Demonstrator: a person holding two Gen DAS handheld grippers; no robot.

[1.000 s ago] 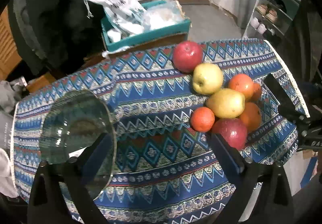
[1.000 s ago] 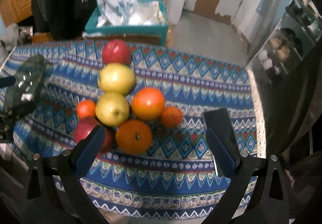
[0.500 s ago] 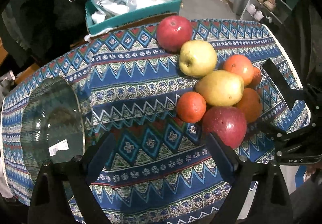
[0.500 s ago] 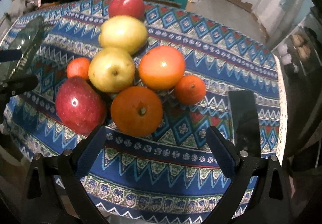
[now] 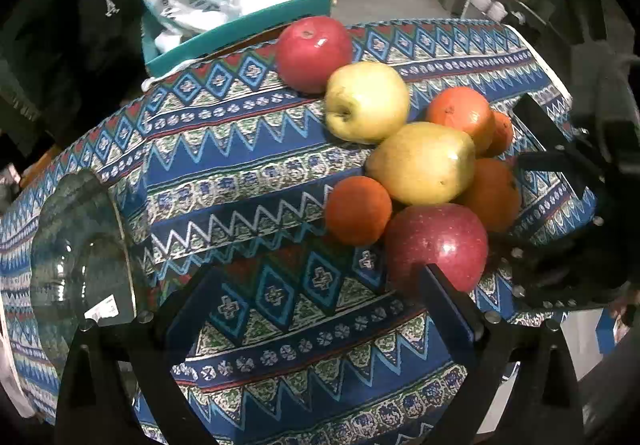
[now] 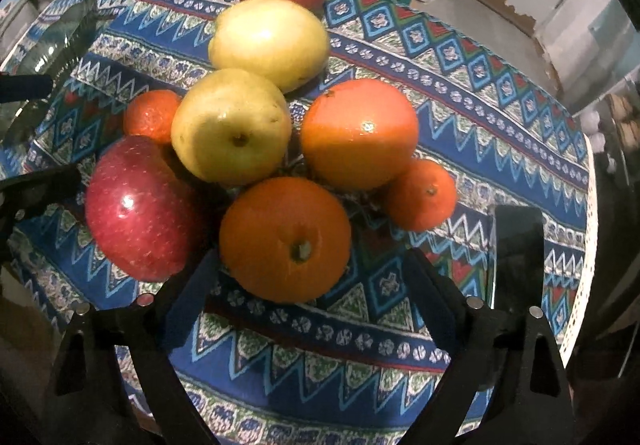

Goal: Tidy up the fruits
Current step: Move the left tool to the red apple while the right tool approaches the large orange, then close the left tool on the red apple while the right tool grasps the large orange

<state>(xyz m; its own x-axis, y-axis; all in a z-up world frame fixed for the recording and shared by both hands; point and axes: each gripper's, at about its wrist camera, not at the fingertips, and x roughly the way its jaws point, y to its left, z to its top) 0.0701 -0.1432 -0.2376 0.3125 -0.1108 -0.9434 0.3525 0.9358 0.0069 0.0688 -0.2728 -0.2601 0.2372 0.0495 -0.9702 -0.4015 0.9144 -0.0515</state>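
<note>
My left gripper (image 5: 320, 297) has just widened its jaws over bare cloth, empty. My right gripper (image 6: 312, 277) has just narrowed slightly, jaws still wide, straddling the nearest orange (image 6: 285, 239) without touching.

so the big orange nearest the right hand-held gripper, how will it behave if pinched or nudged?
The big orange looks round and glossy, so it will probably roll if nudged and may slip in a shallow pinch. It seems firm, likely stiff. It sits against the red apple and yellow pear, so pushing it may shift them.
</note>
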